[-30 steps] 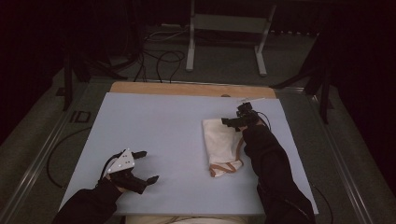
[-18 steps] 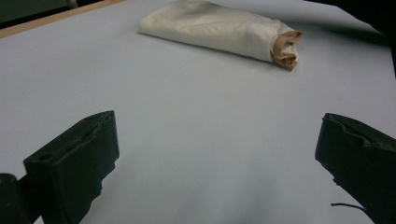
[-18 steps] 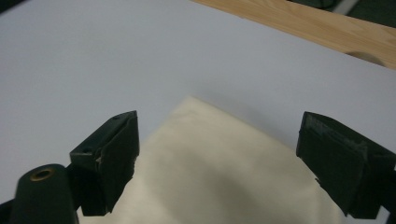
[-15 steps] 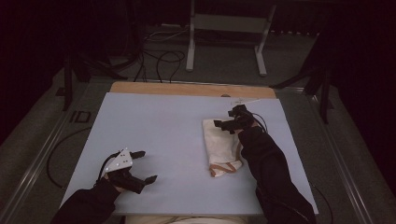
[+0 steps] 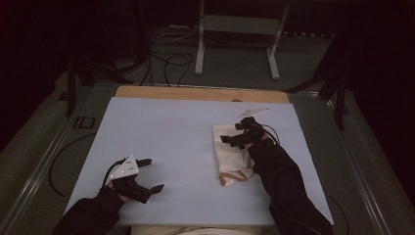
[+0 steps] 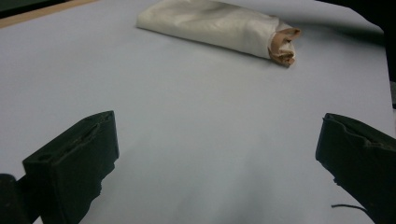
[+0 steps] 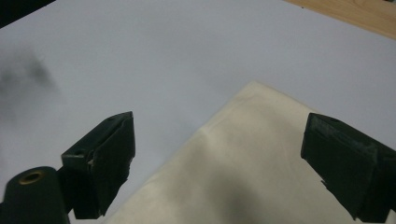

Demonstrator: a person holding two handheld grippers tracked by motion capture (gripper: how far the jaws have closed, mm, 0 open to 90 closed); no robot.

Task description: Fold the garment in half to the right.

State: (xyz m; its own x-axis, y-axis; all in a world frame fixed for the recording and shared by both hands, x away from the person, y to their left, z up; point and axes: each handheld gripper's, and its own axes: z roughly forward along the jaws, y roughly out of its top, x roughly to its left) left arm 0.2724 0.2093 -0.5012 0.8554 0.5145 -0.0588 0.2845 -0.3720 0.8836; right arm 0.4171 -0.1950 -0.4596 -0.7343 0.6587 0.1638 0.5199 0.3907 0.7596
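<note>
A folded cream cloth [image 5: 229, 155] lies on the right half of the pale table sheet [image 5: 171, 137], with brownish straps [image 5: 234, 177] at its near end. My right gripper [image 5: 234, 131] hovers open over the cloth's far left corner. In the right gripper view the jaws of the right gripper [image 7: 219, 126] stand wide apart and frame that corner of the cloth [image 7: 261, 168], with nothing held. My left gripper [image 5: 152, 174] is open near the table's front left, well away from the cloth. The left gripper view shows the left gripper [image 6: 218, 123] empty, the cloth [image 6: 210, 23] far ahead.
A strip of wooden board [image 5: 200, 93] shows beyond the sheet's far edge. A small white slip [image 5: 255, 112] lies by the far right corner. Behind the table stand a metal frame [image 5: 235, 29] and floor cables [image 5: 166, 61].
My right gripper has moved left and nearer, from the cloth's far right edge to above its far left corner. The left gripper has hardly shifted.
</note>
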